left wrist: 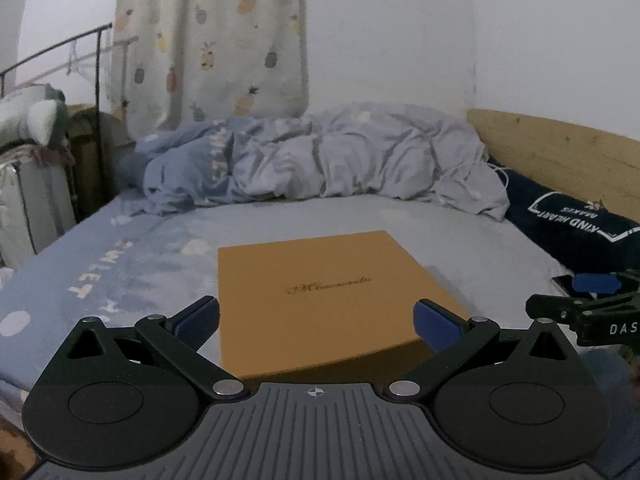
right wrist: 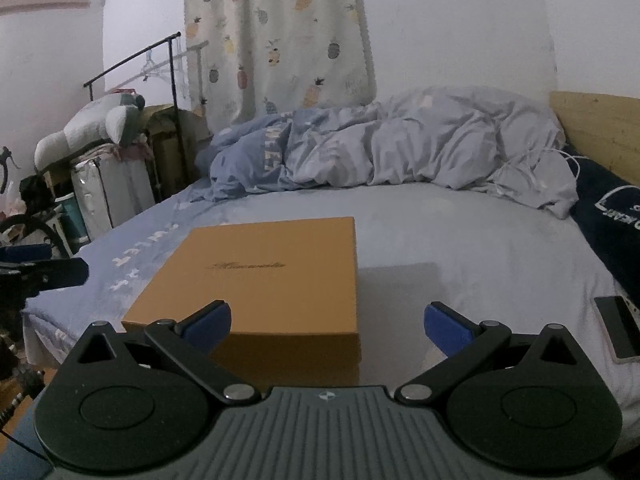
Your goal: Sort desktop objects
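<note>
You are working over the bed (left wrist: 360, 224), whose blue-grey sheet is soft and will give under anything you press down on, with the crumpled duvet (left wrist: 320, 160) heaped along its far side. Take the orange box (left wrist: 320, 292) as your landmark: it lies flat on the sheet near the bed's front edge, lid on, gold script across the top, well short of the duvet. It looks like a rigid cardboard gift box, probably light unless it is full, with a smooth matte skin that could slip between the pads. It is much wider than either gripper can span, so do not try to pinch it across; judge instead that the lid's rim or a near corner is the place to bite, or take one side wall with each gripper. To the right of the box, near the dark pillow (left wrist: 572, 216), a phone (right wrist: 618, 328) lies flat; it is thin, hard and slick, and the soft sheet may let a finger get under its edge. Your left gripper (left wrist: 318, 320) hangs just in front of the box with its fingers spread wide, holding nothing. Your right gripper (right wrist: 326, 322) hovers at the box's near right corner, equally spread and empty.
</note>
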A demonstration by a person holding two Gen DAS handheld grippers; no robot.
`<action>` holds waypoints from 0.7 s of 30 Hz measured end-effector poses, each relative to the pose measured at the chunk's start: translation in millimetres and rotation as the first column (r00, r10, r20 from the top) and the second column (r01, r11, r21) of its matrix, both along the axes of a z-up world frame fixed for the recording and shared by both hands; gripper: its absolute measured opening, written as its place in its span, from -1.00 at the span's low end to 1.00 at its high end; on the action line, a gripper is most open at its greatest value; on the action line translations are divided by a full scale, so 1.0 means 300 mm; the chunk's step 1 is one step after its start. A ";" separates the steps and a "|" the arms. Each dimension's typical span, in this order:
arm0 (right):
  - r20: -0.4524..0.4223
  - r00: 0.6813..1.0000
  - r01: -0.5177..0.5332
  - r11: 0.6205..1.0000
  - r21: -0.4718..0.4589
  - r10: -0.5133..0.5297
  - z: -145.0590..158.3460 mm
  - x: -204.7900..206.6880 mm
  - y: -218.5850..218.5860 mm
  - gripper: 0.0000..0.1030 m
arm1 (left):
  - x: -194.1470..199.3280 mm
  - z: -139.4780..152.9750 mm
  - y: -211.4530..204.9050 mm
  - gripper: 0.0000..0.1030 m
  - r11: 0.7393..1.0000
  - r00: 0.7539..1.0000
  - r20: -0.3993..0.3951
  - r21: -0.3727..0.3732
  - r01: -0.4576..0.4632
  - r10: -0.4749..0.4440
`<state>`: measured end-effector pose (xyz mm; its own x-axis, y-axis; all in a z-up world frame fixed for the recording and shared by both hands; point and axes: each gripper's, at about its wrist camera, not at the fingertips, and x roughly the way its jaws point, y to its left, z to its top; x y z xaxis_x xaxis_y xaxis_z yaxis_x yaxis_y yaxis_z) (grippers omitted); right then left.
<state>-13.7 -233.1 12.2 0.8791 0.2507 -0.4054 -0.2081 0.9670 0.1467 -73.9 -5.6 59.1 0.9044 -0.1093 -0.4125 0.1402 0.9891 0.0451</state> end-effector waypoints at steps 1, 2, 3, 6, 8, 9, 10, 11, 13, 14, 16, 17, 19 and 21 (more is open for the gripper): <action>0.006 1.000 -0.002 1.000 -0.003 0.002 0.001 -0.005 0.005 1.00 | -0.001 -0.003 -0.001 1.00 1.000 1.000 -0.001 -0.001 0.001 -0.001; 0.012 1.000 -0.002 1.000 -0.006 0.002 -0.004 -0.024 0.010 1.00 | -0.002 -0.006 -0.002 1.00 1.000 1.000 -0.003 -0.003 0.002 -0.002; 0.016 1.000 -0.003 1.000 -0.009 0.003 -0.007 -0.036 0.015 1.00 | -0.004 -0.009 -0.003 1.00 1.000 1.000 -0.004 -0.004 0.004 -0.004; 0.022 1.000 -0.008 1.000 -0.021 0.009 -0.006 -0.038 0.029 1.00 | -0.007 -0.018 -0.005 1.00 1.000 1.000 -0.008 -0.009 0.007 -0.007; 0.026 1.000 -0.012 0.999 -0.029 0.012 -0.004 -0.039 0.038 1.00 | -0.010 -0.024 -0.007 1.00 1.000 1.000 -0.010 -0.012 0.010 -0.010; 0.028 1.000 -0.013 0.999 -0.032 0.014 -0.005 -0.041 0.043 1.00 | -0.015 -0.025 -0.008 1.00 1.000 1.000 -0.008 -0.012 0.006 -0.006; 0.030 0.999 -0.015 0.999 -0.033 0.016 -0.009 -0.047 0.048 1.00 | -0.016 -0.027 -0.008 1.00 1.000 1.000 -0.005 -0.008 0.005 -0.005; 0.030 0.999 -0.016 0.999 -0.034 0.017 -0.019 -0.057 0.054 1.00 | -0.016 -0.030 -0.008 1.00 1.000 1.000 -0.003 -0.005 0.003 -0.003; 0.029 0.999 -0.018 0.999 -0.032 0.019 -0.021 -0.062 0.059 1.00 | -0.020 -0.034 -0.008 1.00 1.000 1.000 0.003 0.001 0.007 -0.007; 0.031 0.999 -0.017 0.999 -0.028 0.018 -0.021 -0.063 0.059 1.00 | -0.024 -0.035 -0.009 1.00 1.000 1.000 0.014 0.006 0.006 -0.006; 0.033 0.999 -0.015 1.000 -0.024 0.016 -0.020 -0.066 0.058 1.00 | -0.032 -0.037 -0.010 1.00 1.000 0.999 0.035 0.015 0.004 -0.004; 0.033 0.999 -0.013 1.000 -0.023 0.014 -0.019 -0.068 0.057 1.00 | -0.030 -0.037 -0.011 1.00 1.000 0.999 0.037 0.016 0.004 -0.005; 0.034 0.999 -0.010 1.000 -0.021 0.011 -0.018 -0.070 0.055 1.00 | -0.025 -0.039 -0.012 1.00 1.000 0.999 0.036 0.018 0.002 -0.002; 0.035 0.999 -0.007 1.000 -0.019 0.007 -0.017 -0.073 0.053 1.00 | -0.019 -0.044 -0.013 1.00 1.000 1.000 0.030 0.023 -0.003 0.003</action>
<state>-35.6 -217.3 7.0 0.8911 0.2496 -0.3791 -0.2196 0.9680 0.1213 -79.6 -9.6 45.7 0.9167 -0.0977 -0.3875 0.1356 0.9882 0.0717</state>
